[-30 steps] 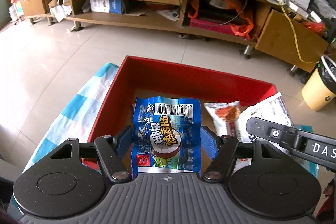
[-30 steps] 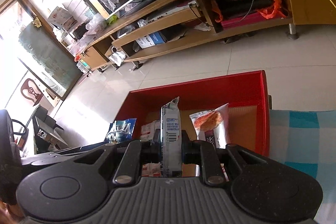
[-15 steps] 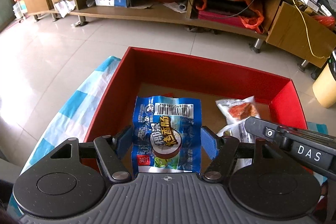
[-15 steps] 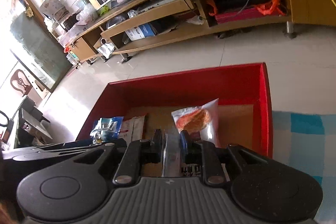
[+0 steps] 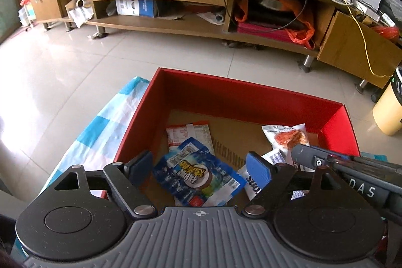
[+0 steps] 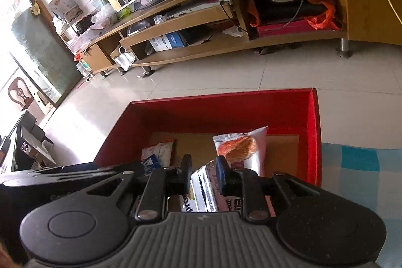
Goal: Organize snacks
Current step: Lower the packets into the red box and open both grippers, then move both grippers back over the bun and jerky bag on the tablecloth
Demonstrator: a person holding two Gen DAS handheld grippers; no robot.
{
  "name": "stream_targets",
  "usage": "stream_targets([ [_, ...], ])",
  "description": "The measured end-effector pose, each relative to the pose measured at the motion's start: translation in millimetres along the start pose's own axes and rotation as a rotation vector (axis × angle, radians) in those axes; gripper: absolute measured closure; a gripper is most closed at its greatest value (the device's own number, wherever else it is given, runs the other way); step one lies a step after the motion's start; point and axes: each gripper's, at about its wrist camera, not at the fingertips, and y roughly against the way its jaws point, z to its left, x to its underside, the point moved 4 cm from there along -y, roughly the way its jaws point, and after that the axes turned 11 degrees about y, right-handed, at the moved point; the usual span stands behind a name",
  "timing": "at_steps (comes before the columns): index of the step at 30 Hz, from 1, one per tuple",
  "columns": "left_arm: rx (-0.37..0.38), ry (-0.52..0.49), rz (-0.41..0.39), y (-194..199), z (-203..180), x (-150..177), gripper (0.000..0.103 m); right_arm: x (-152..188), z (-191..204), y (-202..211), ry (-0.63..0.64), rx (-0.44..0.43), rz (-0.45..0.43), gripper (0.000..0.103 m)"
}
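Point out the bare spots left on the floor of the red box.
Free: the cardboard strip under the back wall of the red box, and the middle patch between the red-and-white packet and the orange snack pack. Crowded: the near half, where the blue packet and white packets overlap beneath the left tool.

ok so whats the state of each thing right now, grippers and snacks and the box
left hand-held gripper: open, holding nothing
blue snack packet: lying flat in the box, untouched by either finger
right hand-held gripper: partly open, white packet between its fingers, contact unclear
white packet: standing on edge
orange-print packet: lying in the box
red box: open-topped, several packets inside
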Motion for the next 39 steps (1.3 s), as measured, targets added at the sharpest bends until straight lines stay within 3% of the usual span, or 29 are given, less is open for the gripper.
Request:
stream_targets([
  [18, -0.006, 0.004, -0.035, 31.6, 7.7, 10.7, 0.017, -3.5, 26.2, 26.8, 0.082, 0.029, 0.011, 0.074],
  [39, 0.002, -0.008, -0.025, 66.0, 32.6, 42.2, 0.016, 25.7, 60.1, 60.0, 0.114, 0.025, 0.040, 0.070],
])
